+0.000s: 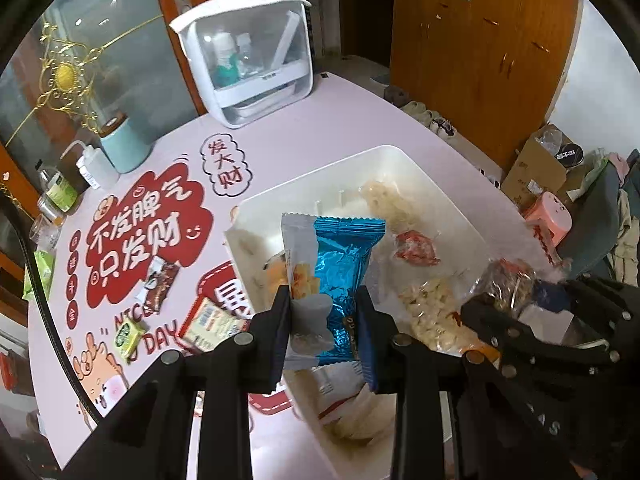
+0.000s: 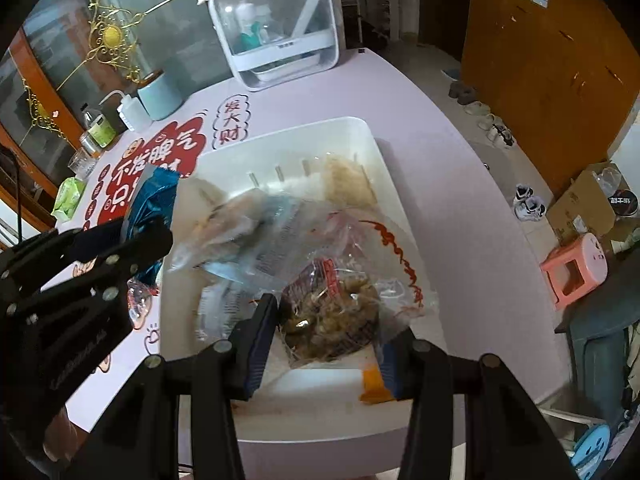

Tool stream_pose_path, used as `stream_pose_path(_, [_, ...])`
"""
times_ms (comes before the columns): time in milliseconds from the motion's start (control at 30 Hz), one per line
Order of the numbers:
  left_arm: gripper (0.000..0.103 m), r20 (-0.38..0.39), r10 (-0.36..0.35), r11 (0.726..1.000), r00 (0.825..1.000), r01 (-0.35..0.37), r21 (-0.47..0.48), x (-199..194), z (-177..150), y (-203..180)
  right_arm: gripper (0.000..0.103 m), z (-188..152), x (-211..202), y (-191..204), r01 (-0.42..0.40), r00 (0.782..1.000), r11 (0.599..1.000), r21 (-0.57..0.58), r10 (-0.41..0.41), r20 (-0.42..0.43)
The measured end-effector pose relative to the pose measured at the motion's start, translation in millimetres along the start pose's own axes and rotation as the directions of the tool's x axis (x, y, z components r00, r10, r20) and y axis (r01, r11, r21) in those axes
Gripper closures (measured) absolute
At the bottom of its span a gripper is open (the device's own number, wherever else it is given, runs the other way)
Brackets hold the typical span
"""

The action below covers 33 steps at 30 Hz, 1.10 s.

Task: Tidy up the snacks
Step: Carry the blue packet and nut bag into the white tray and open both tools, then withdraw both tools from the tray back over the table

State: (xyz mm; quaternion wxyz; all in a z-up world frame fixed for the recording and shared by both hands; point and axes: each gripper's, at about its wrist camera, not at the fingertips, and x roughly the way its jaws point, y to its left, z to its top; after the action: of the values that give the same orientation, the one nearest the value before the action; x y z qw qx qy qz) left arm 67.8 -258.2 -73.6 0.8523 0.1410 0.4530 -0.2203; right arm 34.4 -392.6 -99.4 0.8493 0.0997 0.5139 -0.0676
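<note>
On the pink table point(image 1: 328, 120) we find the white bin point(image 2: 400, 184) part-filled with snacks, our left claw point(image 1: 323, 316) pinching a blue foil snack packet point(image 1: 344, 264) above its left side, our right claw point(image 2: 326, 332) clamping a clear bag of brown snacks point(image 2: 336, 308) over it.

Printed on the table mat point(image 1: 280, 136): "不发脾气 只发财" in a red cloud point(image 1: 148, 236), "发大财" in a white cloud point(image 1: 226, 166), plus "DAY" point(image 1: 162, 340) lower down.
</note>
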Motion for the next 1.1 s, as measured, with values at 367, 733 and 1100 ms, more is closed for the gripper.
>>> stream_pose_path(367, [0.074,-0.057,0.012,1.0,0.998,-0.011,0.006,35.8,18.0,-22.0,0.056,0.5,11.9,-15.3,-0.015,0.999,1.0,0.004,0.015,-0.03])
stream_pose_path(733, [0.009,-0.005,-0.018,1.0,1.0,0.018,-0.011,17.3,17.8,-21.0,0.044,-6.4,24.0,-9.7,-0.028,0.995,1.0,-0.009,0.027,-0.096])
stream_pose_path(1100, [0.009,-0.011,0.0,1.0,1.0,0.0,-0.021,-10.3,3.5,-12.5,0.04,-14.0,16.5,-0.8,-0.049,0.993,0.999,0.01,0.05,-0.107])
